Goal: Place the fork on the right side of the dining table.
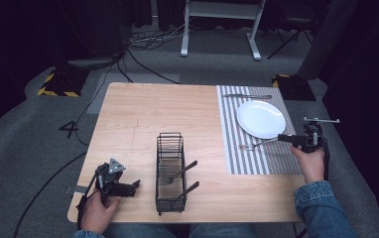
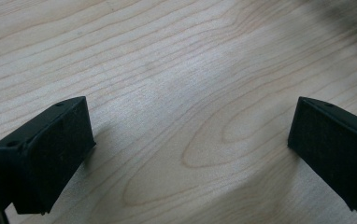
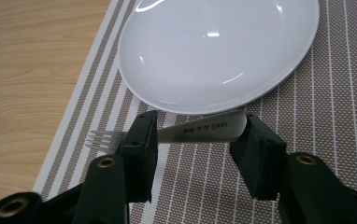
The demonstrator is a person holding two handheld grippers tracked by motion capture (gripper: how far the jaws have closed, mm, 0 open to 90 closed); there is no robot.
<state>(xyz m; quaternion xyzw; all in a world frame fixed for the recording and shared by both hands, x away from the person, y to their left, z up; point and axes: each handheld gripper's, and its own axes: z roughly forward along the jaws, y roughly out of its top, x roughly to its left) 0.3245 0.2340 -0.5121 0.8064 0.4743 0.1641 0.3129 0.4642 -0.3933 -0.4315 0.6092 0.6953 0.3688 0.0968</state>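
Note:
A steel fork lies on the striped placemat just below the white plate, tines to the left. My right gripper is open over its handle, one jaw on each side and the handle's end close to the right jaw. From above, the fork sits on the near side of the plate, with the right gripper at its handle end. My left gripper rests open on bare wood at the table's near left, its jaws wide apart and holding nothing.
A black wire cutlery caddy stands at the front middle of the table with black-handled utensils sticking out to its right. A knife lies across the far end of the placemat. Cables and desk legs lie on the floor beyond the table.

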